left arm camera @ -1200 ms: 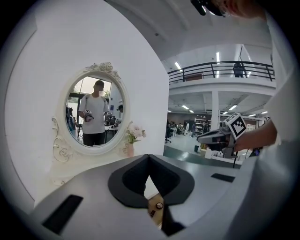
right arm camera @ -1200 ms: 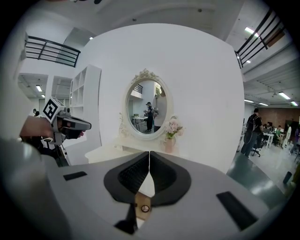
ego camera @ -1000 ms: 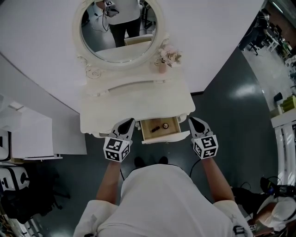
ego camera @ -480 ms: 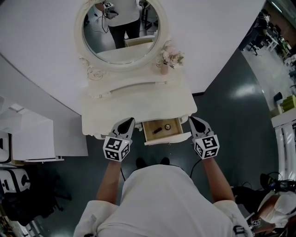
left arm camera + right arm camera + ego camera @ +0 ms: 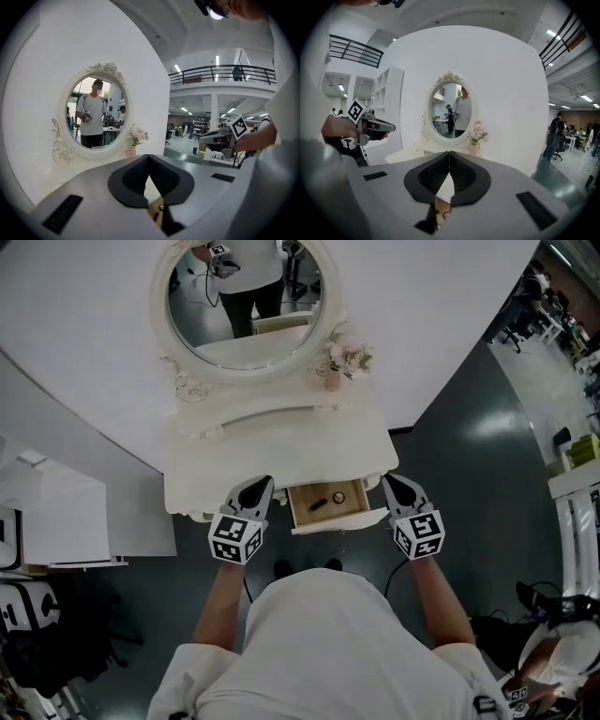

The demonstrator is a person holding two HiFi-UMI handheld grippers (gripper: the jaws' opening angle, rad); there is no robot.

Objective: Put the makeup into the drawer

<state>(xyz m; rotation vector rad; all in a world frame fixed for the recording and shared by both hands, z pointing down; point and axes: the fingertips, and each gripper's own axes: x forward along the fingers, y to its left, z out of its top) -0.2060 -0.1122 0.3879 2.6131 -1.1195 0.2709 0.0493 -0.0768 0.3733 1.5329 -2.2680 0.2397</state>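
The open drawer (image 5: 298, 514) of the cream dressing table (image 5: 272, 451) sticks out toward me. Inside it lie a dark makeup stick (image 5: 318, 503) and a small round makeup piece (image 5: 338, 496). My left gripper (image 5: 257, 487) hovers just left of the drawer, shut and empty. My right gripper (image 5: 395, 486) hovers just right of it, also shut with nothing held. In the left gripper view the jaws (image 5: 149, 156) meet above the drawer's corner, and the right gripper (image 5: 220, 138) shows beyond. The right gripper view shows its own pads touching (image 5: 449, 153).
An oval mirror (image 5: 246, 298) stands at the table's back, with a small vase of pink flowers (image 5: 345, 360) at its right. A white shelf unit (image 5: 66, 517) stands to the left. Dark floor lies right of the table.
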